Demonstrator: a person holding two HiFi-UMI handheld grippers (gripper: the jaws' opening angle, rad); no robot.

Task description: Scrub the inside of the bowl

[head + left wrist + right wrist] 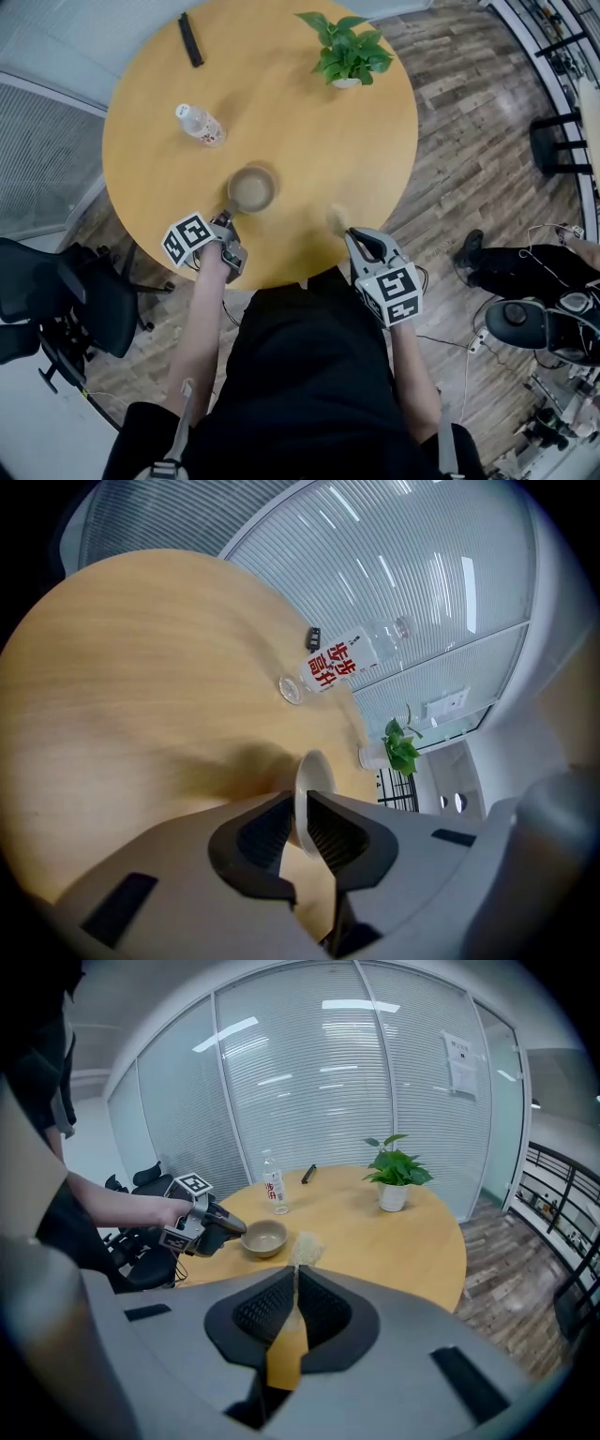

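Note:
A beige bowl [251, 188] stands upright on the round wooden table [141, 159], near its front edge. My left gripper [226, 221] is at the bowl's near rim. In the left gripper view the bowl's rim [314, 771] runs between the jaws of the left gripper [300, 801], which stand narrowly apart around it. My right gripper [352, 235] is shut on a brush with a yellow handle [285, 1354]. Its pale bristle head [307, 1249] hovers over the table to the right of the bowl [264, 1238], apart from it.
A water bottle [200, 125] lies behind the bowl. A potted plant [347, 52] stands at the far right of the table, and a black flat object [190, 39] lies at the far edge. An office chair [56, 300] is at my left, and a seated person [525, 272] at my right.

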